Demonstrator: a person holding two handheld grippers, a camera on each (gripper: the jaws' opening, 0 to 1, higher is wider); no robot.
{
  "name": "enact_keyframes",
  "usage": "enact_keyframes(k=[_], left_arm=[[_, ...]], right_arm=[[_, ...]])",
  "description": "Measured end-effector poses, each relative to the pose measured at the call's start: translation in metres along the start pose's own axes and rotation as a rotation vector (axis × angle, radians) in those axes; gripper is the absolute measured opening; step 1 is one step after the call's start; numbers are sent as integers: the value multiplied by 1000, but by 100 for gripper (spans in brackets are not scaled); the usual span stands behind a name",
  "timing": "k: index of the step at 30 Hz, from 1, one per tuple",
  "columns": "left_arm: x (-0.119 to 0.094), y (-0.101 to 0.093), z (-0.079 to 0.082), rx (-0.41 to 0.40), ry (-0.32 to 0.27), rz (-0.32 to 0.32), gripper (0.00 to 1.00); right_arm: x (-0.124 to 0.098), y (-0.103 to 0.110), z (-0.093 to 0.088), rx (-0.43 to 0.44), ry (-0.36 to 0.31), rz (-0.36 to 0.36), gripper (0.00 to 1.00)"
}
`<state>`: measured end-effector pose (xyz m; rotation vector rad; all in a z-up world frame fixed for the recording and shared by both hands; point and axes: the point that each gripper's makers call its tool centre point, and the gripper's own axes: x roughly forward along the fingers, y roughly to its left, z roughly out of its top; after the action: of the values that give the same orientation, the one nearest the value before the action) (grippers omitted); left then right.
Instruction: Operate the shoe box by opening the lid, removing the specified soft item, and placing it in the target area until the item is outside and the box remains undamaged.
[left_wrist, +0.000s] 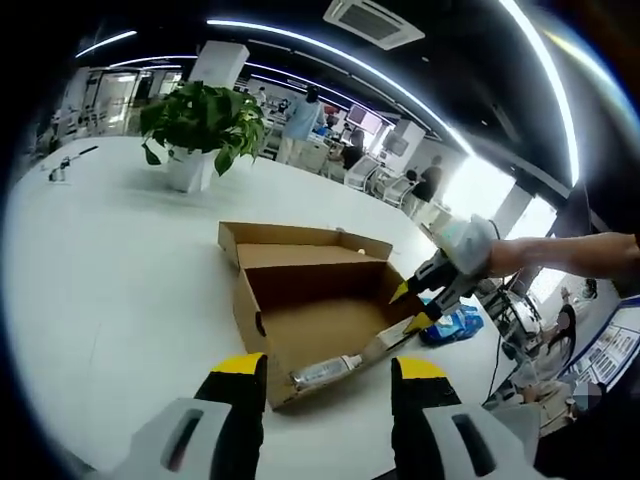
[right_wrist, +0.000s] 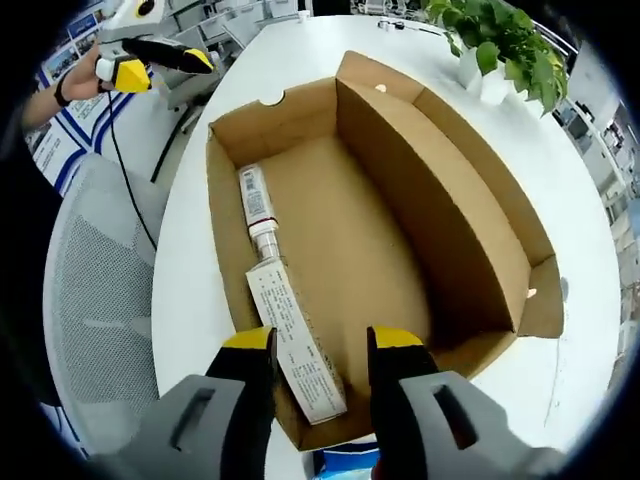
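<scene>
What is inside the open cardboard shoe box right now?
The brown cardboard shoe box holds a white squeeze tube and a white printed carton along one wall. The carton's near end is hidden by the box edge.

The blue-and-white soft packet (right_wrist: 345, 462) at 6 o'clock sits mostly hidden behind the open brown cardboard shoe box (right_wrist: 440, 200) wall, its print unreadable.

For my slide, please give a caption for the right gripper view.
Open right gripper above an open brown cardboard shoe box holding a white squeeze tube.

brown cardboard shoe box (right_wrist: 400, 230) | white table (left_wrist: 100, 270) | yellow-tipped black jaws | blue packet (left_wrist: 452, 326) beside right gripper (left_wrist: 420, 300) | green plant (left_wrist: 205, 120)
</scene>
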<state>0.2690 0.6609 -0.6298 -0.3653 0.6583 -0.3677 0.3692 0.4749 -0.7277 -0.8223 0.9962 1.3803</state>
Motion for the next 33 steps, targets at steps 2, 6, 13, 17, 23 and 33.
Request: enact_keyframes(k=[2, 6, 13, 17, 23, 33], left_arm=[[0, 0, -1, -2, 2, 1, 51], [1, -2, -2, 0, 6, -2, 51], [3, -3, 0, 6, 5, -5, 51], [6, -3, 1, 7, 8, -7, 51], [8, -7, 3, 14, 7, -17, 51], [11, -4, 6, 13, 4, -17, 51]], right_arm=[[-1, -5, 0, -31, 3, -18, 39], [-2, -16, -2, -8, 0, -62, 49], [-2, -17, -1, -27, -6, -62, 46], [3, -8, 2, -14, -12, 2, 42], [2, 2, 14, -7, -34, 55, 46], [8, 5, 19, -119, 6, 47, 46]])
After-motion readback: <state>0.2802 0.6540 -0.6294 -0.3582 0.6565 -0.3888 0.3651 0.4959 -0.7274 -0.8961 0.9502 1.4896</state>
